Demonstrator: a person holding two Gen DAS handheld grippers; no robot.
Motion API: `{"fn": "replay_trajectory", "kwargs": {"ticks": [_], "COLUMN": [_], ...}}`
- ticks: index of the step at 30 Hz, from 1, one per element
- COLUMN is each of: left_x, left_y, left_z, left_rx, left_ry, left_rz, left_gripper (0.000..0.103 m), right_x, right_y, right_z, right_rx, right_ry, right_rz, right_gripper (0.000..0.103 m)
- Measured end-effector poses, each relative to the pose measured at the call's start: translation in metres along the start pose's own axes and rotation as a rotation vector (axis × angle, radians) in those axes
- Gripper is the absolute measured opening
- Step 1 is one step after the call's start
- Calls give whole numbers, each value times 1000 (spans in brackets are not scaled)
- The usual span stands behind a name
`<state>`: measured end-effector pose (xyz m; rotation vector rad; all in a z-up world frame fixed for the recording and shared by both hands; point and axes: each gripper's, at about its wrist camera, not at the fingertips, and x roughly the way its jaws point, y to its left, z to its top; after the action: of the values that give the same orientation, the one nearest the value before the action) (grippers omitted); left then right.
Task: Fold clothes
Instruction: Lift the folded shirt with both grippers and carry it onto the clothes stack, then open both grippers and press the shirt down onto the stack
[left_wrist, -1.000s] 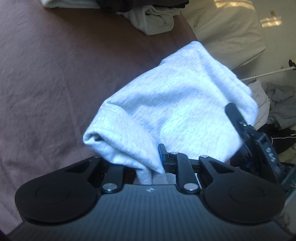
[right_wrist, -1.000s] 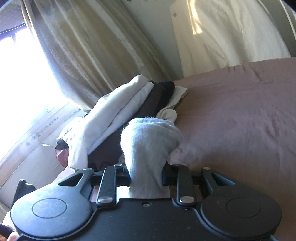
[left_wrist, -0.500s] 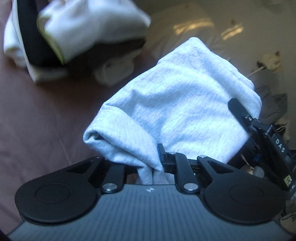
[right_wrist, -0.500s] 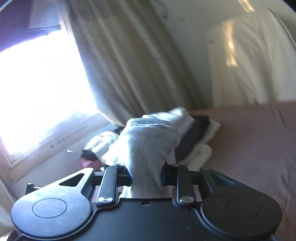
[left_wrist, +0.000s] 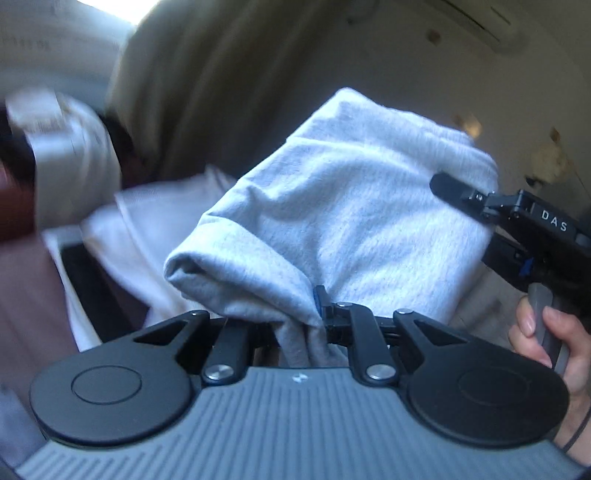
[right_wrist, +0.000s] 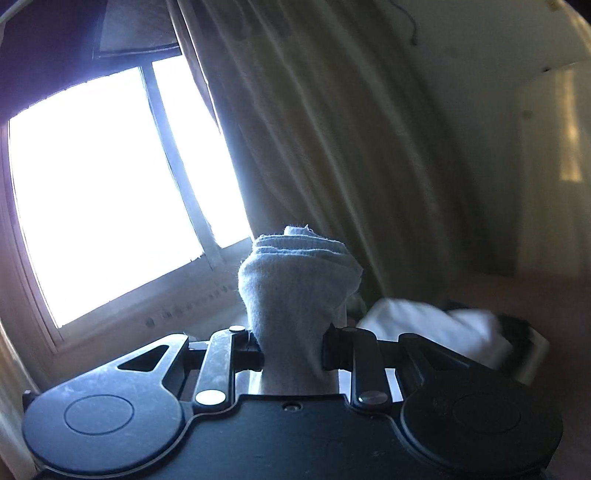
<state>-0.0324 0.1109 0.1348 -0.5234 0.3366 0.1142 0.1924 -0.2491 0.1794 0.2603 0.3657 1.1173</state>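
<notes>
A folded light grey garment (left_wrist: 343, 199) hangs in the air between both grippers. My left gripper (left_wrist: 295, 325) is shut on its near corner, which bunches between the jaws. In the left wrist view the right gripper (left_wrist: 480, 195) clamps the garment's far right edge, with a hand (left_wrist: 554, 343) on its handle. From the right wrist view, my right gripper (right_wrist: 293, 350) is shut on a thick wad of the same grey garment (right_wrist: 295, 280), whose layered edge sticks up above the jaws. The fingertips are hidden by cloth in both views.
A blurred pile of white and dark clothes (left_wrist: 74, 162) lies at left on the brown bedspread (left_wrist: 22, 295); the same clothes pile (right_wrist: 443, 328) shows low right in the right wrist view. A beige curtain (right_wrist: 351, 147) and a bright window (right_wrist: 110, 184) stand behind.
Both grippers have risen and tilted upward with the grey garment held between them. The bed and clothes pile have dropped low in both views; curtain and window now fill them.
</notes>
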Motion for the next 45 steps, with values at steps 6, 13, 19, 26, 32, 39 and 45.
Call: {"fn": "replay_trajectory", "kwargs": {"ticks": [6, 13, 19, 26, 32, 39, 45], "left_x": [46, 127, 165, 192, 173, 164, 156], "left_y": [24, 84, 117, 115, 105, 91, 79], "left_z": [60, 18, 18, 8, 20, 22, 24], "left_rx": [82, -2, -151, -144, -32, 60, 138], "left_ry": [-33, 47, 29, 98, -50, -91, -126], "left_rz": [161, 142, -26, 11, 106, 210, 299], "left_gripper": [14, 14, 17, 23, 24, 62, 58], "right_x": [109, 177, 162, 174, 181, 165, 152], "right_y": [-34, -94, -124, -154, -141, -109, -95], "right_z": [24, -23, -32, -54, -43, -29, -10], "right_rx": [52, 127, 215, 177, 45, -53, -16], "right_ry": [45, 176, 76, 188, 126, 60, 18], "right_rz": [-31, -154, -162, -403, -446, -395, -361], "right_gripper": [29, 29, 29, 66, 58, 61, 65]}}
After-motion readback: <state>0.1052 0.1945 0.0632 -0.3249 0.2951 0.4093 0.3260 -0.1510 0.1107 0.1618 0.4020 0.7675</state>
